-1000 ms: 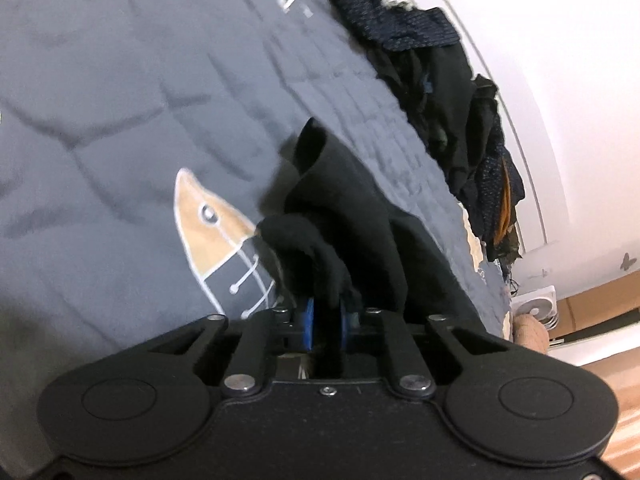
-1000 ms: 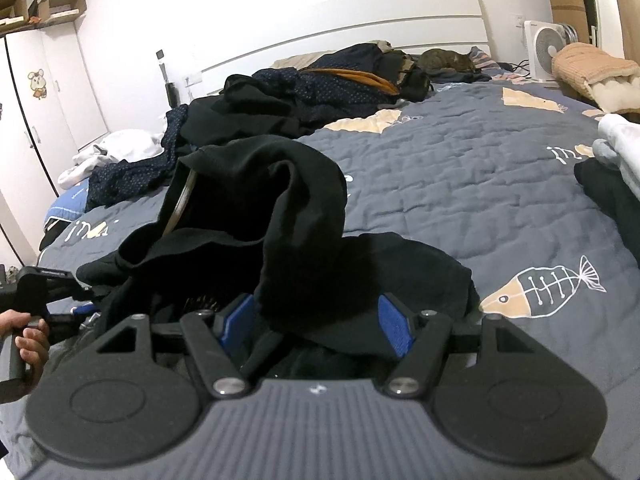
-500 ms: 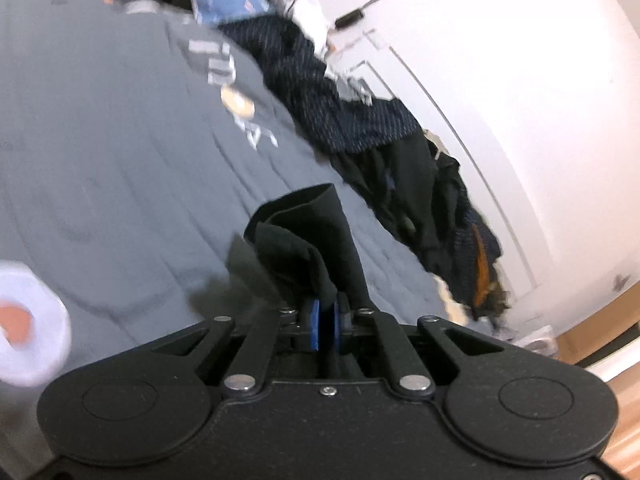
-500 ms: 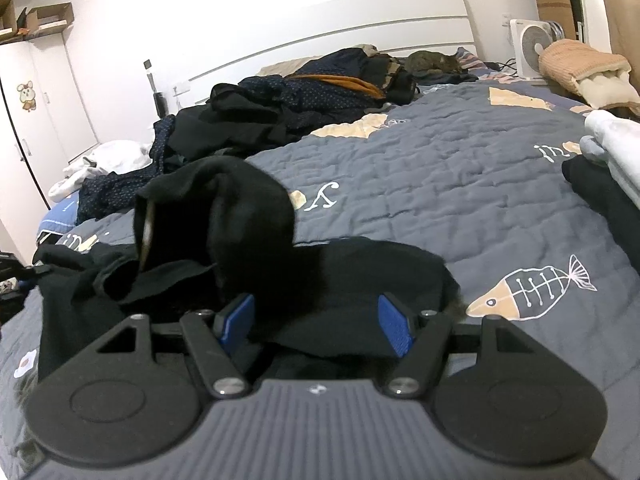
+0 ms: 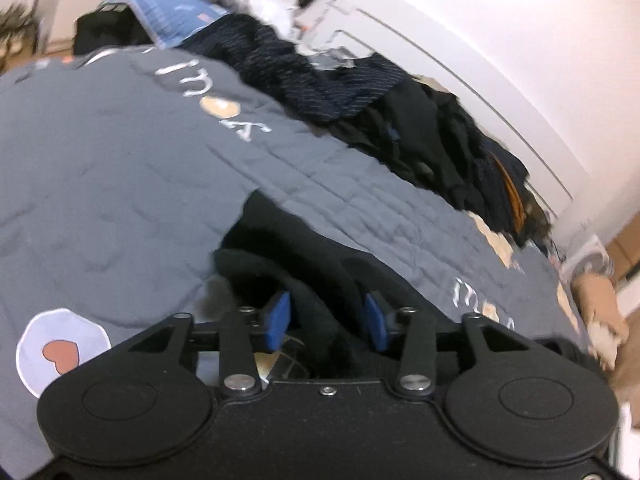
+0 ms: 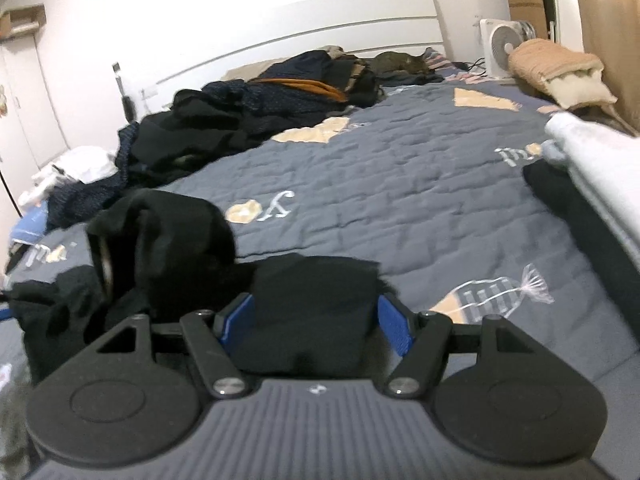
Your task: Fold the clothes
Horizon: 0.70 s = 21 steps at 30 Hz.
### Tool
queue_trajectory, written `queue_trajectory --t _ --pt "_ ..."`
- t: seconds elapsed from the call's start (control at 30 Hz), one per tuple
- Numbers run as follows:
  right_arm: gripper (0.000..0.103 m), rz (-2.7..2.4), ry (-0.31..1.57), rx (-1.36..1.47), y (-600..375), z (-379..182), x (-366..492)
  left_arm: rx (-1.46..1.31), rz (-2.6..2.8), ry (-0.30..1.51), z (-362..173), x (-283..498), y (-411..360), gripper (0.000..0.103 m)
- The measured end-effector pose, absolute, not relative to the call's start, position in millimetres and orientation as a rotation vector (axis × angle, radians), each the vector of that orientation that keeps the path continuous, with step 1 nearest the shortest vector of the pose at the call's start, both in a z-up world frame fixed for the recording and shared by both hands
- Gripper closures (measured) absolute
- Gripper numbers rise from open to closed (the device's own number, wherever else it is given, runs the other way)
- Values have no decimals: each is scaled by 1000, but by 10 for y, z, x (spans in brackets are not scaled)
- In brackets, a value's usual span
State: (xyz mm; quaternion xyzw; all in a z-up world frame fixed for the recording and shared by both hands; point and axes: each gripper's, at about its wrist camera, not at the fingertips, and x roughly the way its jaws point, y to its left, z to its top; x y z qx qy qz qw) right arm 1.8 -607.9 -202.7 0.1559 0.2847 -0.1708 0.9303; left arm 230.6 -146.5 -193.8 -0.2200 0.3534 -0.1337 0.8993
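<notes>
**Black garment on the grey quilt, mid-fold**

Item: one black garment [image 6: 304, 312], soft knit or jersey by the look of it, lying rumpled on the grey quilt [image 6: 400, 200]. I judge it light, limp and not fragile; it will sag and bunch wherever it is not supported, so I want hold of an edge or corner, not the bulk.

Left gripper [image 5: 326, 320]: its jaws have just been opening, blue pads apart, a fold of the black cloth lying loose between them. I read that as released.

Right gripper [image 6: 316, 320]: jaws spread wide, the flat part of the garment between them; the pads do not appear to press it, so unclenched.

Beside the flat part, toward the wardrobe side, the garment stands up in a humped roll [image 6: 160, 232] that needs flattening.

Around the garment:
- heap of dark clothes [image 6: 248, 120], beyond it, along the headboard [image 6: 320, 28]
- folded pale fabric [image 6: 592, 160], off to the far side of the garment from the hump
- small fan [image 6: 504, 46], far corner past the heap

Nothing lies across the garment; the quilt just beyond it is free.
</notes>
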Motion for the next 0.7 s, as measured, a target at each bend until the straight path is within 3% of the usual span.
queue_trajectory --t 0.17,0.47,0.53,0.57,0.6,0.7 --pt "35 -384 628 305 -6260 -2095 -7 -371 -362 723 -1919 2131 -1670 46" --pt "36 -353 690 347 -6287 -2375 206 -298 -463 758 -2034 1989 -2066 44" --pt "53 -344 700 376 -6316 -2414 252 -288 -468 766 -2062 1987 -2110 44" --pt "82 -339 699 411 -6342 -2418 260 -285 -470 770 -2075 1985 -2131 44" --pt "95 -334 698 447 -6368 -2421 268 -283 -470 772 -2085 1983 -2139 44" --pt "98 -311 683 541 -6429 -2412 283 -287 -465 775 -2103 1997 -2145 44"
